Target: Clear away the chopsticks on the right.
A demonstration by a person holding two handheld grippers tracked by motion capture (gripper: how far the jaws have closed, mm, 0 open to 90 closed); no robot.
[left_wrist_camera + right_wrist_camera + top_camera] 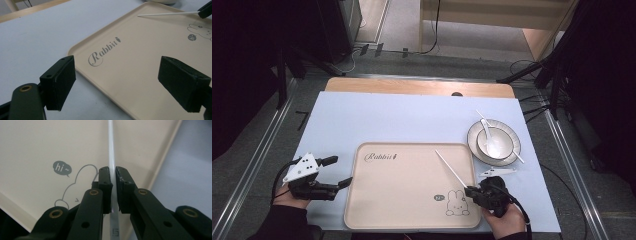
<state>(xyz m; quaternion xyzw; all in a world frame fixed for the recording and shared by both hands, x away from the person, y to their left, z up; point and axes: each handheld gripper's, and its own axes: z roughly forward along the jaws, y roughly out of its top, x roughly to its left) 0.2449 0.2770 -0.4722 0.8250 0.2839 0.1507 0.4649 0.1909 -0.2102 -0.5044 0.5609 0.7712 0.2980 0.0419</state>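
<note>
1. High view: your right gripper [473,192] pinches a white chopstick [451,169] over the beige tray [377,200], near the rabbit drawing [457,205]. Your left gripper [341,171] waits wide open beside the tray's left edge.
2. Left gripper view: its jaws stand far apart, holding nothing. The chopstick [167,14] is far off.
3. Right gripper view: both jaws squeeze the chopstick [111,147] tight.

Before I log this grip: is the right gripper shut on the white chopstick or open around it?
Shut on it. The right gripper has both pads pressed against the white chopstick, which juts out over the tray.
</note>
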